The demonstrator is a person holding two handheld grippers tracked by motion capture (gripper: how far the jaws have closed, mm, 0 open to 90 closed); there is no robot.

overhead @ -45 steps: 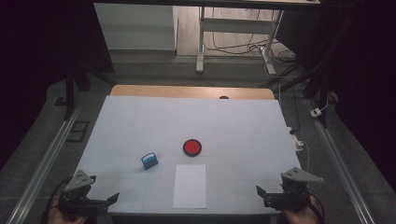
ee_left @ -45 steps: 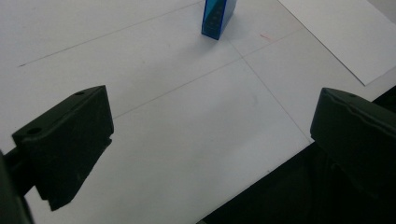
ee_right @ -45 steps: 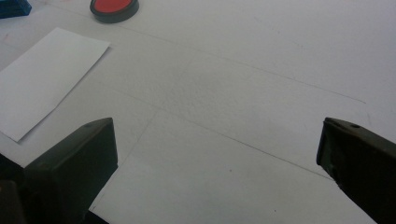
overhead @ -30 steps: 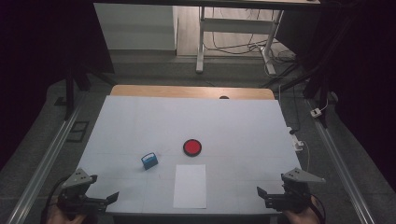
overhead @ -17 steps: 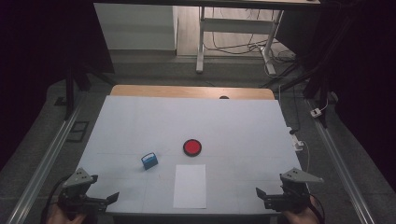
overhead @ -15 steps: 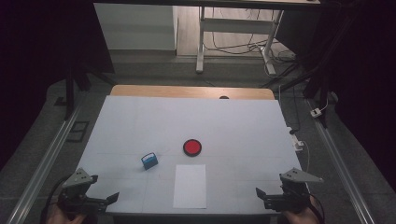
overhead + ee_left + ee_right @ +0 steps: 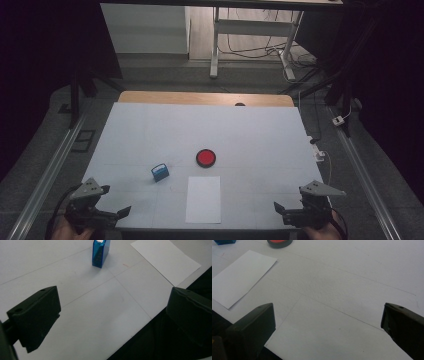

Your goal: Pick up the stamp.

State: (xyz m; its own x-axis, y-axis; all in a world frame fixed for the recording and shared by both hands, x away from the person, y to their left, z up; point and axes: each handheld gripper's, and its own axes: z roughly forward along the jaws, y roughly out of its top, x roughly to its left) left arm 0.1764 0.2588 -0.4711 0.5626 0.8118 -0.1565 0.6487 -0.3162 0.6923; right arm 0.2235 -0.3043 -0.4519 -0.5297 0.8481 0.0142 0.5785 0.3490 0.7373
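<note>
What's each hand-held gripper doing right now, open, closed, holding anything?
Left hand-held gripper: open, holding nothing.
Right hand-held gripper: open, holding nothing.

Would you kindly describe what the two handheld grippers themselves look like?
Both the left gripper and the right gripper are black, each topped by a grey three-cornered plate. Their gripper views show blocky black jaws with small holes near the tips. A dark cable trails from the left one.

A small blue box point(image 7: 160, 172) stands on the white counter point(image 7: 250, 135), left of centre. Near it to the right lies a round red disc with a black rim point(image 7: 206, 158), flat. A white sheet of paper point(image 7: 203, 199) lies flat just in front of the disc, reaching the counter's near edge.
</note>
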